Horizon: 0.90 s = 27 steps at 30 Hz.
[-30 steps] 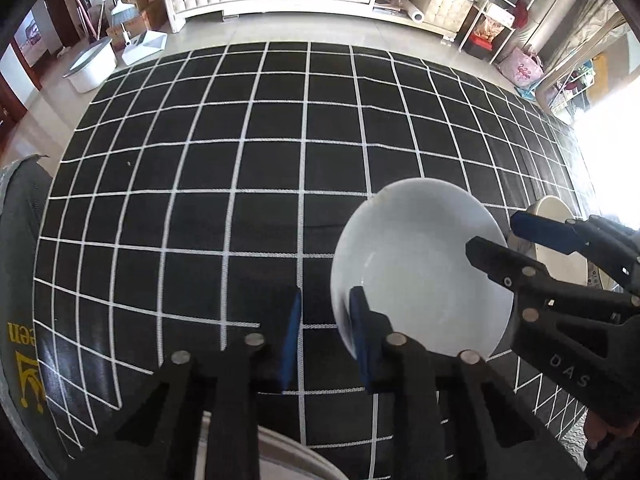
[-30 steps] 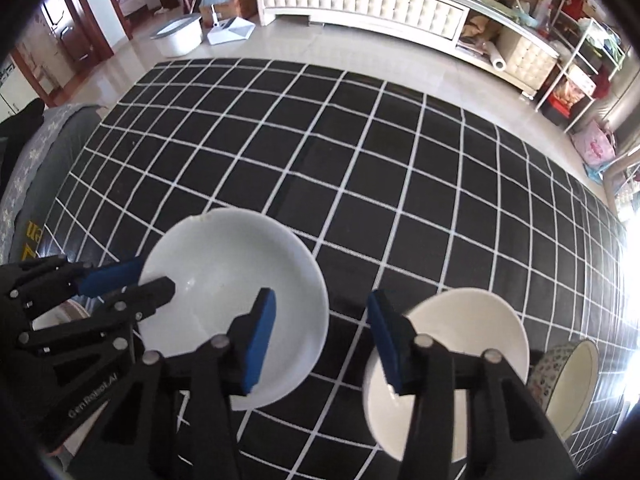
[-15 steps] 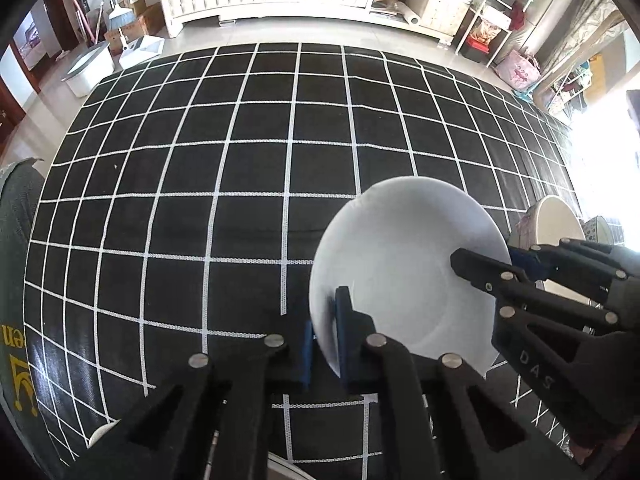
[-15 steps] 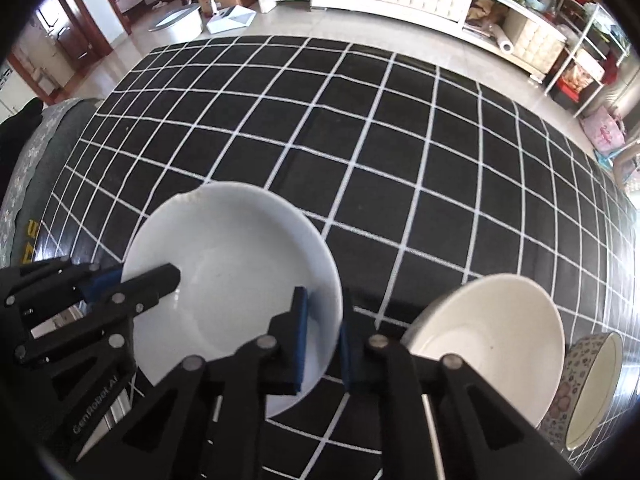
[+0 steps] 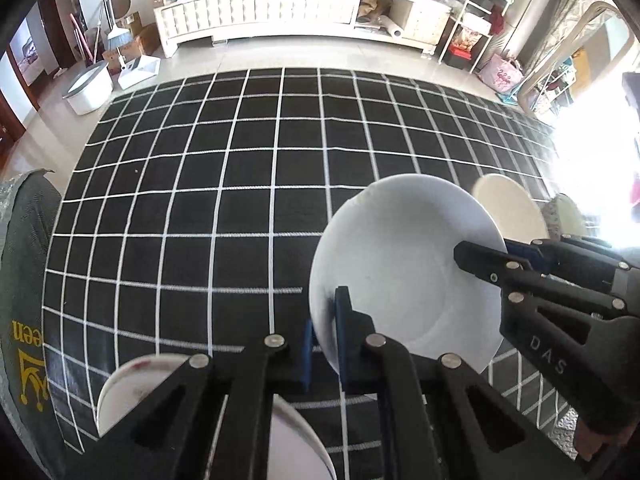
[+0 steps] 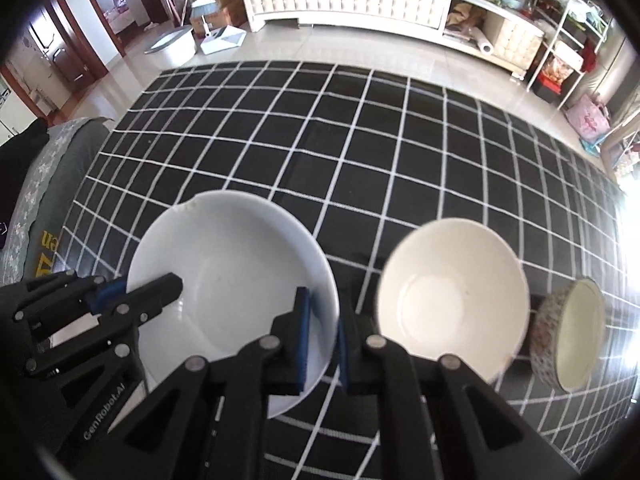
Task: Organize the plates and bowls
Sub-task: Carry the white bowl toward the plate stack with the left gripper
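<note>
Lift step: left gripper and right gripper both clamped on white bowl rim; next, carry level toward cream bowl just right.

Both tools point steeply down, left tool and right tool each clamped tight.

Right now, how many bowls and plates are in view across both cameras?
4. A white bowl gripped by both claws, a cream bowl to its right, a patterned bowl at the far right, and a white dish under the left claw, partly hidden; more may be hidden.
</note>
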Tool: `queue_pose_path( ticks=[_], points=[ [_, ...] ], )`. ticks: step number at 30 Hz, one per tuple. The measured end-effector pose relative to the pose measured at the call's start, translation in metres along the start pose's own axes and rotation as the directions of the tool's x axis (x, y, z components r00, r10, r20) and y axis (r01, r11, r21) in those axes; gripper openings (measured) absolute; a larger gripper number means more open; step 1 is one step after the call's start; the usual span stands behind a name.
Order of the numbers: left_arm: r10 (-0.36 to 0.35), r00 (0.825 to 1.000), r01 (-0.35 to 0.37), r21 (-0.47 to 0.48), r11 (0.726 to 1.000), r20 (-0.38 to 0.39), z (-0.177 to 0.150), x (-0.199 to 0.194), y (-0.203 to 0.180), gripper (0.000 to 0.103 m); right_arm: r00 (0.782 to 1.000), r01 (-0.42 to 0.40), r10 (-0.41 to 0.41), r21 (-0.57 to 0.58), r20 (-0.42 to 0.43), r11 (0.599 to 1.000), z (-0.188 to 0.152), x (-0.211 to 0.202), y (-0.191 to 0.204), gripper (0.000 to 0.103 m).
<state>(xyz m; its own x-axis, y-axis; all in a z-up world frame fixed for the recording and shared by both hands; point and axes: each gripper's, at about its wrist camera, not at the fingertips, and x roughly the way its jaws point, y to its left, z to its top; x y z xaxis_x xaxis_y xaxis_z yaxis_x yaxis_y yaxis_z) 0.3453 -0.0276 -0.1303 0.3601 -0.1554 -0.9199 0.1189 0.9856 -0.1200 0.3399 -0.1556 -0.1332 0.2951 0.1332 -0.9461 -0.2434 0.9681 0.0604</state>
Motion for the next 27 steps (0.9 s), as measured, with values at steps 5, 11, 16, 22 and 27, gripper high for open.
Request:
queue_pose_path(
  ticks=[5,11,16,22,27],
  points=[
    [-0.003,1.0,0.002,0.015,1.0,0.027,-0.017,-0.034,-0.01,0.008,0.999,-0.005,0.005,0.016,0.04,1.0,-0.017,-0.033,0.001,0.015],
    [-0.02,0.999,0.017,0.043,0.999,0.05,-0.044,-0.067,-0.028,0.008,0.997,-0.003,0.0,0.047,0.08,0.999,-0.052,-0.069,0.003,0.015],
    [-0.033,0.999,0.031,0.064,0.997,0.033,-0.07,-0.075,-0.037,0.008,0.997,-0.016,0.009,0.096,0.078,0.995,-0.084,-0.075,-0.002,0.015],
    [-0.045,0.999,0.045,0.084,0.995,-0.004,-0.103,-0.066,-0.045,0.008,0.999,-0.021,0.015,0.14,0.046,0.99,-0.117,-0.07,-0.008,0.015],
    [-0.044,0.999,0.046,0.102,0.994,-0.027,-0.124,-0.056,-0.05,0.008,1.0,-0.001,-0.001,0.155,0.017,0.988,-0.14,-0.058,-0.007,0.015]
  ],
)
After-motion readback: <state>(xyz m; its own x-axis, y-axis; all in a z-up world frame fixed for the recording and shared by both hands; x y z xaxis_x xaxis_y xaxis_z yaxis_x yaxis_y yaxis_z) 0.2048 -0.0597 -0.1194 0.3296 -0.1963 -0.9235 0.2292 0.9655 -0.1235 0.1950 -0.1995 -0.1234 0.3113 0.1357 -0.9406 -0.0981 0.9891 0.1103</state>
